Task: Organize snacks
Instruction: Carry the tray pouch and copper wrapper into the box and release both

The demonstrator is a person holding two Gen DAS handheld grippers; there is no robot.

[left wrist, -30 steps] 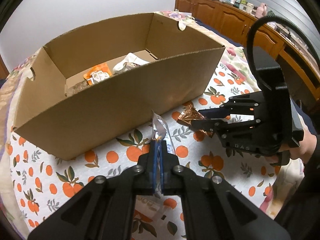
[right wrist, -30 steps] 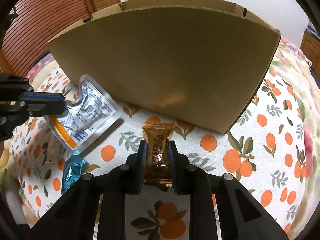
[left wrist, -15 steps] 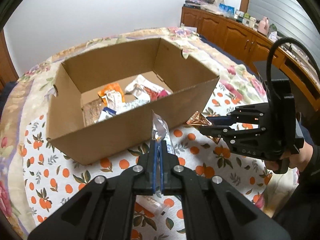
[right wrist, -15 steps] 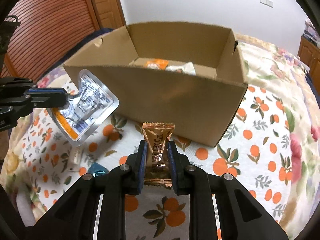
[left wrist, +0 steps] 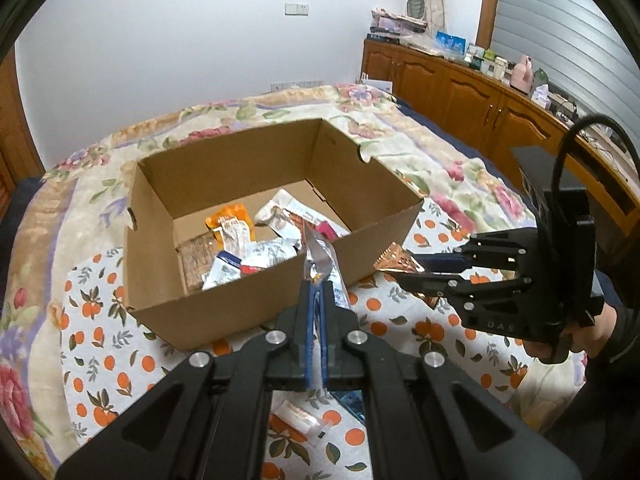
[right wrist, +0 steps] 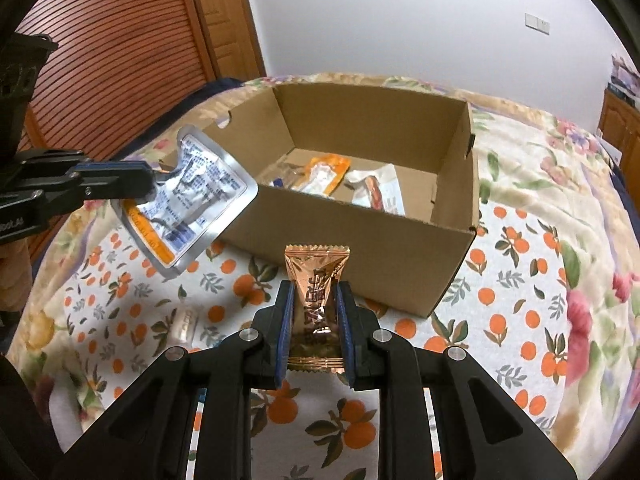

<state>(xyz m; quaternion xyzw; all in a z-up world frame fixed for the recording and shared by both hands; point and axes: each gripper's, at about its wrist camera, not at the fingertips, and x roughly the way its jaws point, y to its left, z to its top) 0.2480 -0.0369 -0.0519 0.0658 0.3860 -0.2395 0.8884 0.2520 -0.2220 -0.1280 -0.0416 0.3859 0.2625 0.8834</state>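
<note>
An open cardboard box (left wrist: 248, 296) (right wrist: 360, 248) sits on an orange-print cloth and holds several snack packets (left wrist: 248, 248). My left gripper (left wrist: 316, 292) is shut on a silver foil pouch (left wrist: 320, 258) (right wrist: 192, 196), held in the air just short of the box's near wall. My right gripper (right wrist: 314, 300) is shut on a copper-brown candy wrapper (right wrist: 316, 276) (left wrist: 396, 262), held above the cloth to the right of the box's near corner. The right gripper also shows in the left wrist view (left wrist: 424, 276), and the left gripper shows in the right wrist view (right wrist: 148, 178).
A small white snack (right wrist: 185, 323) (left wrist: 298, 418) and a blue wrapper (left wrist: 352, 400) lie on the cloth below the grippers. A wooden sideboard (left wrist: 480, 100) with clutter runs along the right. A slatted wooden door (right wrist: 104, 52) stands at the left.
Both grippers have risen with their snacks, from level with the box's side to above its rim. The inside of the box has come into view.
</note>
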